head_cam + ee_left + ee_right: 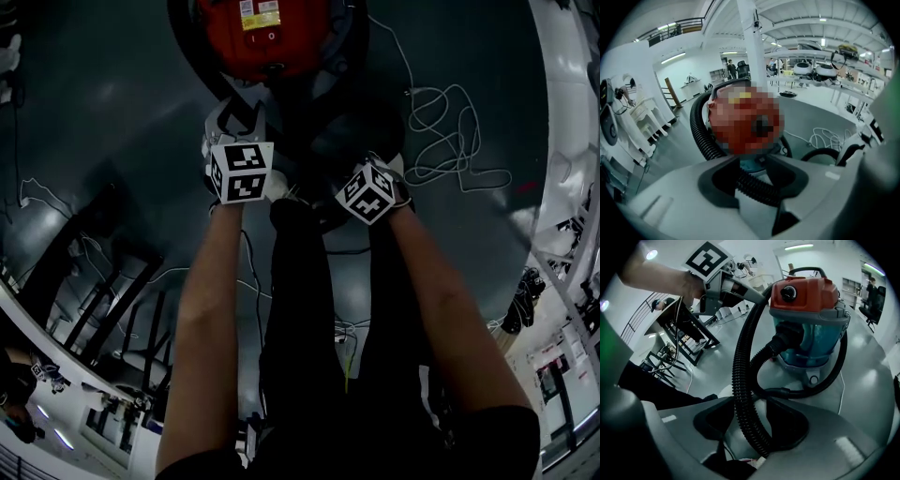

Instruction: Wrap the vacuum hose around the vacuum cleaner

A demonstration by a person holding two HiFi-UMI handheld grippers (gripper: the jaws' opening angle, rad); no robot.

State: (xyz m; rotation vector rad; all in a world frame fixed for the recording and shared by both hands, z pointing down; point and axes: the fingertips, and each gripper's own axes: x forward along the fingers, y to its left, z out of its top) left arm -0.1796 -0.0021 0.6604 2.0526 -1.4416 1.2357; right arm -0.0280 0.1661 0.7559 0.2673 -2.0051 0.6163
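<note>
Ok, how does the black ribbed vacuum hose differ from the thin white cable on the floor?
The black ribbed vacuum hose is thick and corrugated; the thin white cable is slim and smooth. The hose rises off the floor from the red-topped vacuum cleaner; the cable lies there in loose loops. Both are flexible.

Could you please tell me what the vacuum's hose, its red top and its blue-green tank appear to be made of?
The hose: probably flexible plastic, matt black; close ribs and easy bends suggest it. The red top: likely moulded hard plastic, semi-gloss, with soft highlights. The tank: seemingly translucent tinted plastic; light shows through it.
</note>
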